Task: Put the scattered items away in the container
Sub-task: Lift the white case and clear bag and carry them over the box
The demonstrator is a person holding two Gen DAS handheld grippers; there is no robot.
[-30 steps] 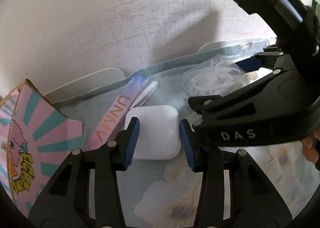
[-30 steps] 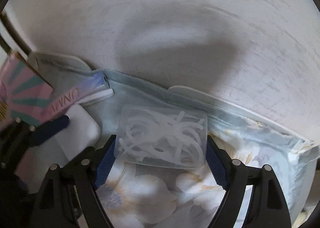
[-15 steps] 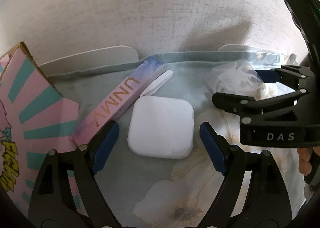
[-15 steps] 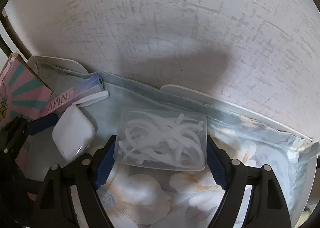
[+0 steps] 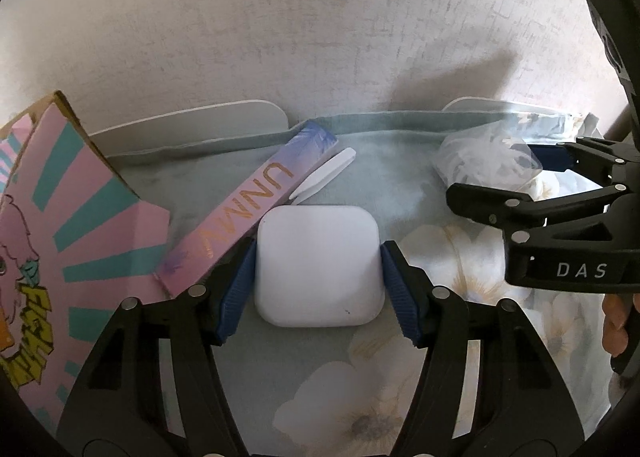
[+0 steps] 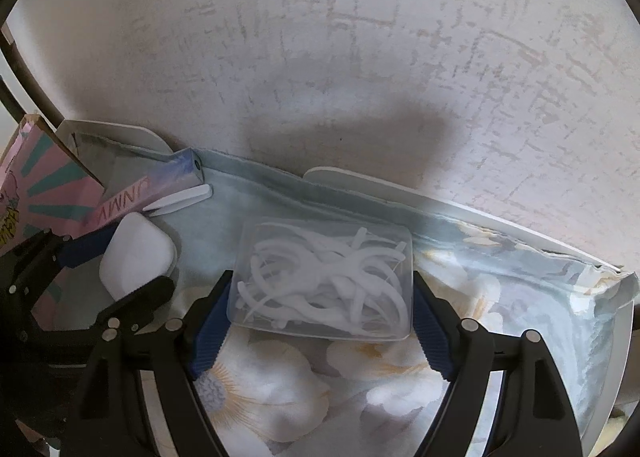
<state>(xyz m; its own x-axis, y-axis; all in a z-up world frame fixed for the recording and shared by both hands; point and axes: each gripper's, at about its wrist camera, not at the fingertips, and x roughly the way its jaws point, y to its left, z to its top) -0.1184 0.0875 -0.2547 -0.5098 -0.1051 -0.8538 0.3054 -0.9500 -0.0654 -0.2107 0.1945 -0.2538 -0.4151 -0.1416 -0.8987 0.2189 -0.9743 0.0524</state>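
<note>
A white rounded square case (image 5: 318, 265) lies on the floral cloth, and my left gripper (image 5: 318, 289) has its blue pads touching both of its sides. The case also shows in the right wrist view (image 6: 136, 257). A clear box of white floss picks (image 6: 326, 281) sits between the blue pads of my right gripper (image 6: 320, 321), which press on its two sides. From the left wrist view the box (image 5: 486, 161) is at the far right, with the right gripper (image 5: 532, 181) around it.
A long pink-purple UNMV box (image 5: 256, 213) and a white flat stick (image 5: 324, 181) lie behind the case. A pink and teal carton (image 5: 60, 241) stands at the left. The white tray rim (image 6: 520, 233) and a textured wall are close behind.
My left gripper opened wide half a second ago and has now closed in on the white case. The right gripper stays around the floss pick box.
</note>
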